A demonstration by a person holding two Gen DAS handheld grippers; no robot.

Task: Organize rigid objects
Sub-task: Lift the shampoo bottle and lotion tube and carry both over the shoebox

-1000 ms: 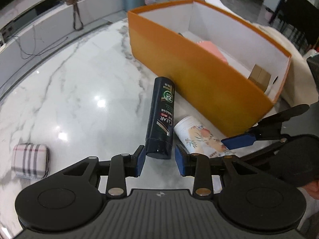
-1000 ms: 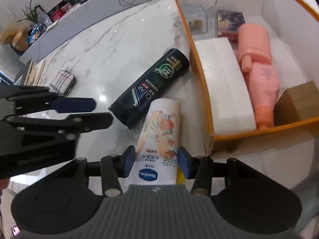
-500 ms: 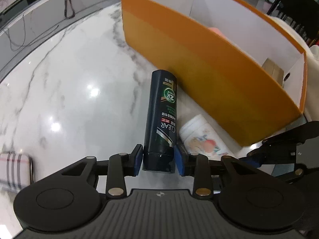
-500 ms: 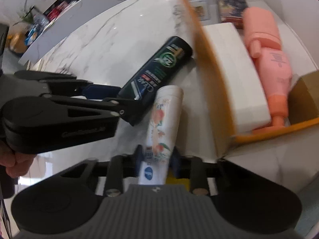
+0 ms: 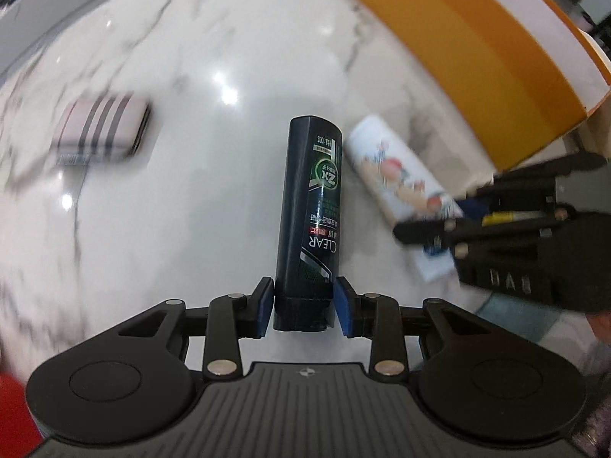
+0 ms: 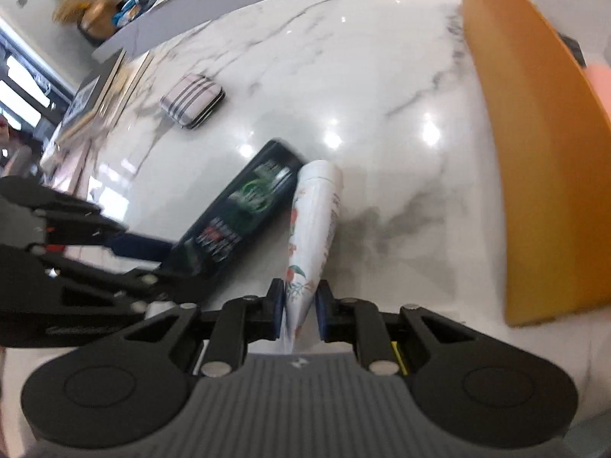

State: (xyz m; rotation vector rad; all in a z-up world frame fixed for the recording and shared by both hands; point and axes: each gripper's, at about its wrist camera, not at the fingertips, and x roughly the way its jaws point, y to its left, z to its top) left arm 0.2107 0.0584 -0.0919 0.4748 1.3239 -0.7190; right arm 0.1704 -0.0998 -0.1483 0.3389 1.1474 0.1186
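While the tall orange cardboard box [image 5: 477, 53] waits nearby for loading, the left gripper [image 5: 304, 311] clamps the dark blue shampoo bottle [image 5: 311, 206] by its cap end; the right gripper [image 6: 299, 307] pinches the white floral lotion tube [image 6: 311, 225] at its crimped tail.

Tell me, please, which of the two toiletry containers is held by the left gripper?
The dark CLEAR bottle, clamped at its cap end by the left gripper; the right gripper holds the white floral tube.

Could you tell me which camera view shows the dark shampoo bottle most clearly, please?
The left wrist view: the shampoo bottle sits centred, label readable, its cap end clamped in the left gripper. The right wrist view shows it blurred, partly behind the white tube.
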